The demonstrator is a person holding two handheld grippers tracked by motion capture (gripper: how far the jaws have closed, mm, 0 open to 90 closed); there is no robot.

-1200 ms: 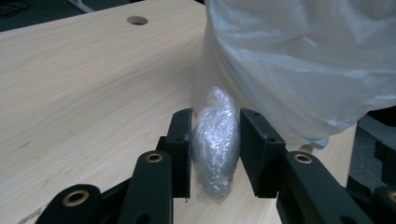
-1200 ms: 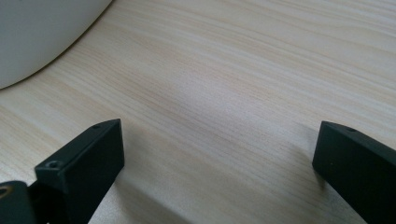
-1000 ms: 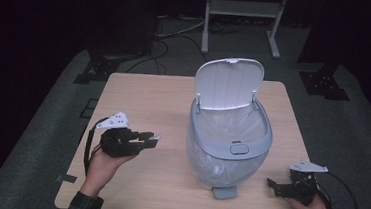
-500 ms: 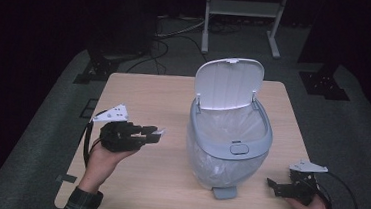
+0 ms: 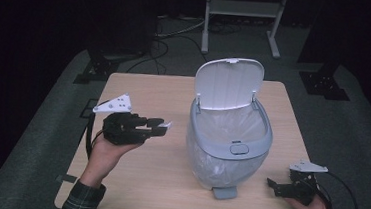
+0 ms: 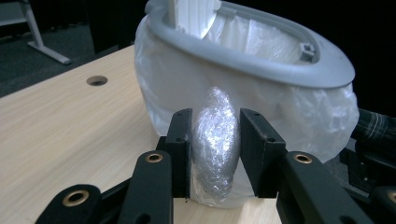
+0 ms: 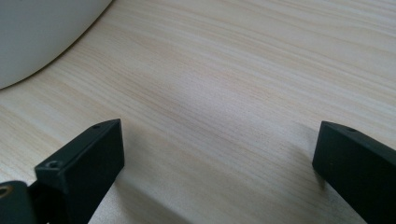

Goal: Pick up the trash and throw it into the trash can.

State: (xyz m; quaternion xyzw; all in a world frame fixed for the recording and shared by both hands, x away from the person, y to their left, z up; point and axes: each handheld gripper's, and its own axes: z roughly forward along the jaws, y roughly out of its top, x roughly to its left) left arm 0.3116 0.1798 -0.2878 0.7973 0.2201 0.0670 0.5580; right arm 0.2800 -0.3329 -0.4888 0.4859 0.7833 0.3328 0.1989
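Note:
A grey pedal bin [image 5: 229,143] stands in the middle of the wooden table [image 5: 144,89], lid up, lined with a clear plastic bag [image 6: 299,112]. My left gripper [image 5: 162,126] is held above the table just left of the bin and points at it. It is shut on a wad of crumpled clear plastic [image 6: 215,144], squeezed between the jaws. My right gripper [image 5: 273,185] rests low on the table at the front right, beside the bin's base [image 7: 42,32]. Its jaws are open wide with bare wood between them.
The bin's foot pedal [image 5: 224,192] sticks out toward the table's front edge. A round cable hole [image 6: 96,80] lies in the tabletop to the left of the bin. A metal stand [image 5: 240,18] and cables are on the dark floor behind the table.
My left gripper has risen and moved right, toward the bin, carrying the plastic wad. The right gripper has stayed put.

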